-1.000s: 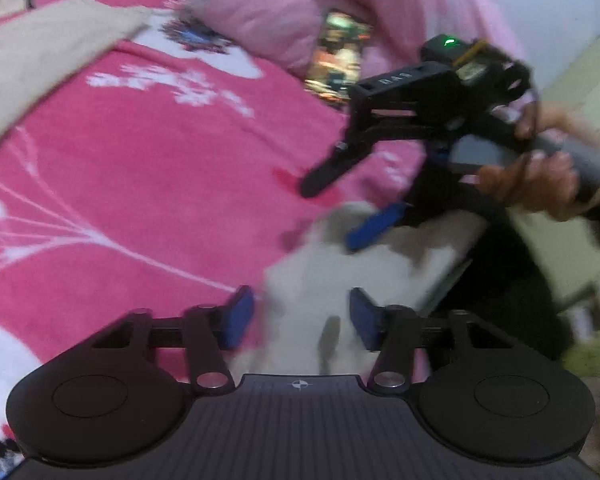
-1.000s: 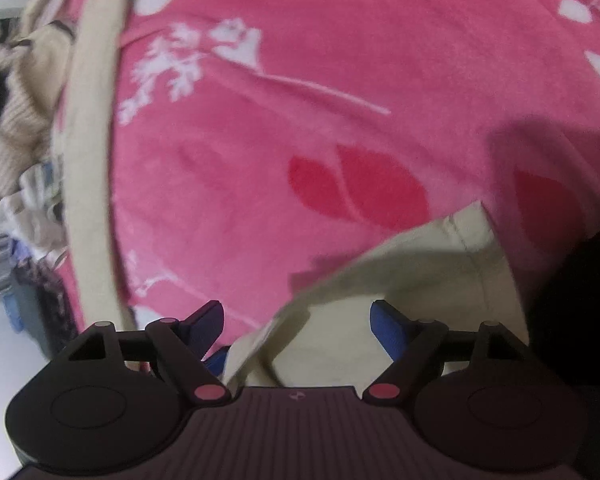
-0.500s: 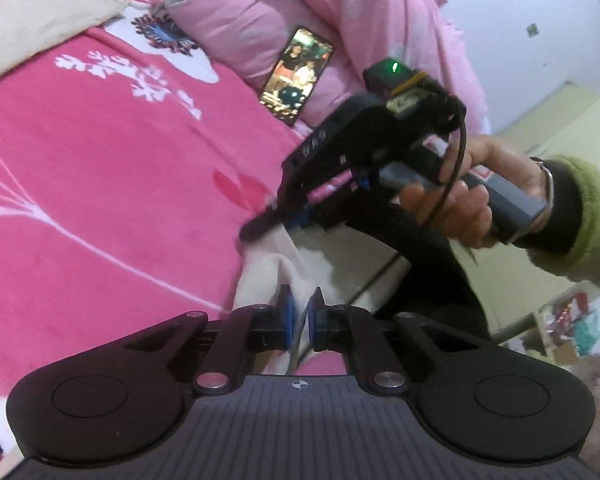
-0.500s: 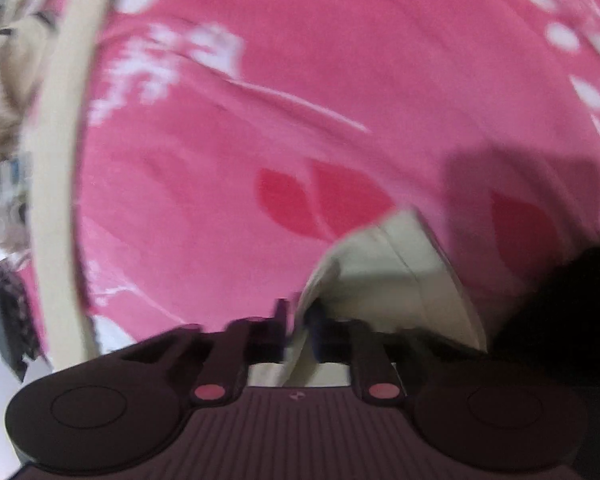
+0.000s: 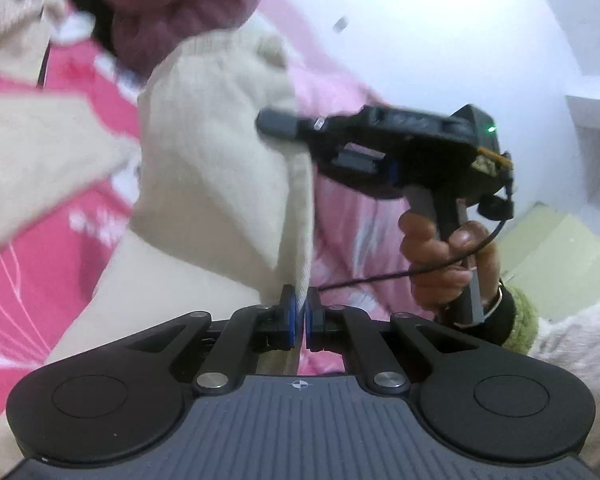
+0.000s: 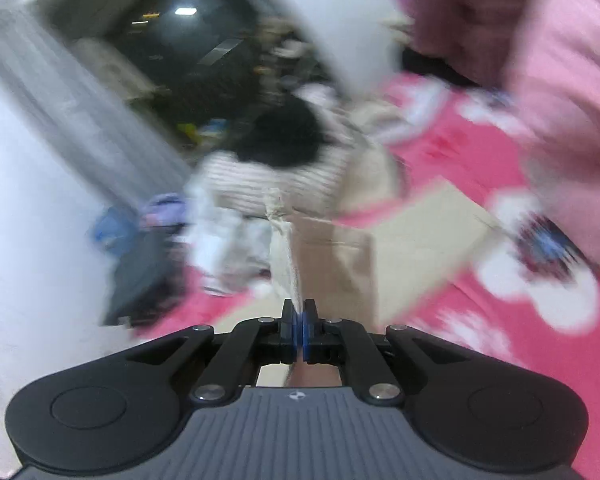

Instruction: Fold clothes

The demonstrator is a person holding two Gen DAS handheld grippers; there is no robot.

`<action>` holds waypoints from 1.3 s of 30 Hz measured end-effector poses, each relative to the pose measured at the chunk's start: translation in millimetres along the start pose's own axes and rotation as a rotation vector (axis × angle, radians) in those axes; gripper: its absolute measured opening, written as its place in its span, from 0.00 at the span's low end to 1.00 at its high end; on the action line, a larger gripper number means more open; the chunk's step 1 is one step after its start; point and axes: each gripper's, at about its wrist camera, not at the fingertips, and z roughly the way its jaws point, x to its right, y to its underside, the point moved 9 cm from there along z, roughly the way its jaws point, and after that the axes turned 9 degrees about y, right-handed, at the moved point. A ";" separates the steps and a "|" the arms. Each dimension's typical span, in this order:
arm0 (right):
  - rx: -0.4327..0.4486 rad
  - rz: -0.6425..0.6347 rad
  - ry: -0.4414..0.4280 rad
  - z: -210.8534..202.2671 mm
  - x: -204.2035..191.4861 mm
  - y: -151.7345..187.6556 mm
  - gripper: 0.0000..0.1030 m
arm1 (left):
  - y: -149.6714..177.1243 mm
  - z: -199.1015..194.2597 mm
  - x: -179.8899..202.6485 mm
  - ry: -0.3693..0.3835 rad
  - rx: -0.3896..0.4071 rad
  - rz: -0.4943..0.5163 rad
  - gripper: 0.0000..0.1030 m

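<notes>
A cream garment [image 5: 220,168] is lifted off the pink bed. My left gripper [image 5: 299,318] is shut on its hem edge, which runs up taut from the blue pads. My right gripper [image 5: 276,124] shows in the left wrist view, held up at the right with its fingertips against the raised cloth. In the right wrist view my right gripper [image 6: 299,330] is shut on a thin edge of the same cream garment [image 6: 340,248], which trails away over the bed. Both views are motion-blurred.
The pink floral bedspread [image 5: 16,272] lies below. A pale pink quilt [image 6: 560,120] is bunched at the right. A pile of other clothes [image 6: 260,176] sits at the bed's far edge, and a white wall [image 5: 460,40] is behind.
Both grippers went from open over the garment's corner to shut on it. They have since lifted it up off the bed and swung the views towards the room.
</notes>
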 end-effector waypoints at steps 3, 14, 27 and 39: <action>-0.084 0.074 0.193 40.7 90.4 31.9 0.04 | 29.5 32.0 -43.5 -0.084 -0.095 -0.091 0.02; -0.216 0.167 0.334 2.8 159.1 82.6 0.04 | 72.6 52.4 -50.7 -0.046 -0.221 -0.230 0.21; -0.277 -0.085 0.711 -48.0 183.5 69.8 0.27 | -10.6 -41.8 -32.7 -0.187 0.001 -0.072 0.49; -0.256 -0.069 0.403 67.2 149.0 23.5 0.55 | 9.5 -126.2 -90.9 -0.610 -0.145 0.065 0.50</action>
